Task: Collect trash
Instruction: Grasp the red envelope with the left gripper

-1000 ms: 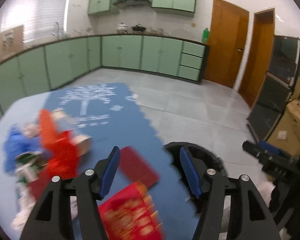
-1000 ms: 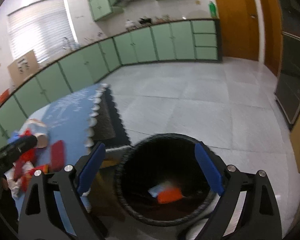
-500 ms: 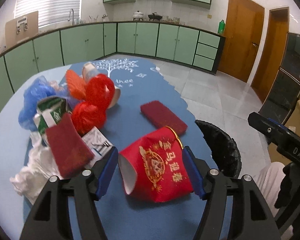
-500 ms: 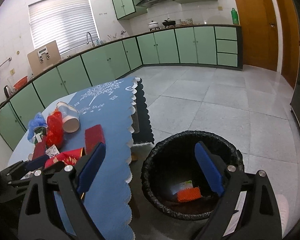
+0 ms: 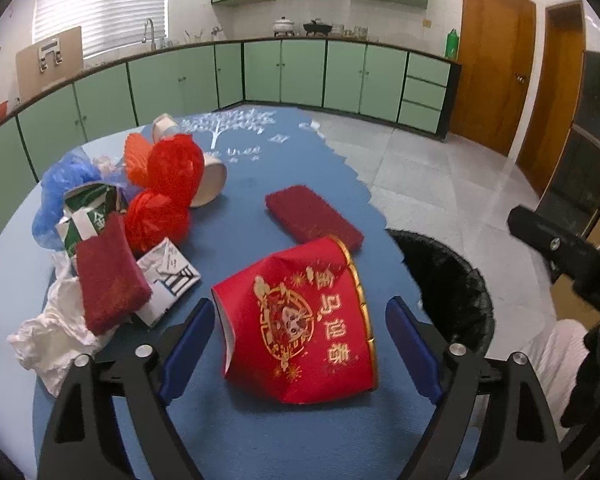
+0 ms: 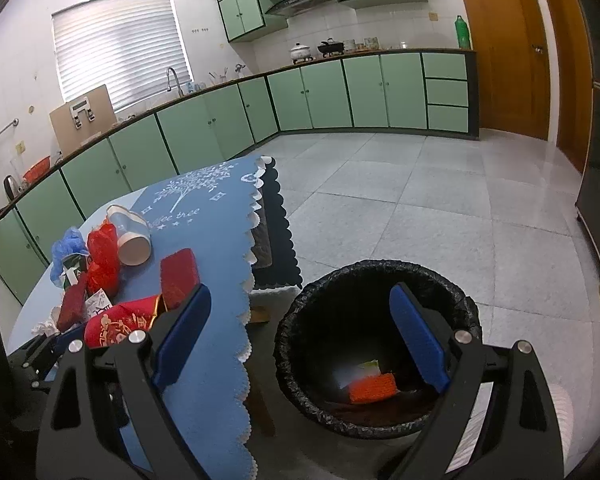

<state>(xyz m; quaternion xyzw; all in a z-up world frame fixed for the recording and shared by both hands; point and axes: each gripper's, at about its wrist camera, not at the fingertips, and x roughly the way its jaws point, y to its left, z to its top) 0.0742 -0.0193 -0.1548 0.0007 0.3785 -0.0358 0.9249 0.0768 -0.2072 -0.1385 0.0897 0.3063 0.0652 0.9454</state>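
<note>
A crushed red paper cup with gold print (image 5: 300, 328) lies on its side on the blue tablecloth (image 5: 260, 184). My left gripper (image 5: 299, 304) straddles the cup; its jaws are opening and neither pad presses on it. The same red cup (image 6: 120, 320) shows at the left of the right wrist view. My right gripper (image 6: 300, 292) stands open and empty above the black-lined trash bin (image 6: 380, 266), which holds an orange scrap (image 6: 372, 386) and a white paper (image 6: 364, 368).
More trash lies on the cloth: two dark red pouches (image 5: 312, 218) (image 5: 108, 276), a red mesh bag (image 5: 168, 188), a blue plastic bag (image 5: 60, 184), a green carton (image 5: 88, 212), white tissue (image 5: 56, 332), a paper cup (image 5: 212, 180). The bin (image 5: 448, 280) stands by the table's right edge.
My left gripper has swung from beside the bin down to the table, and its jaws have spread wider on either side of the red cup. The right gripper has stayed open over the bin.
</note>
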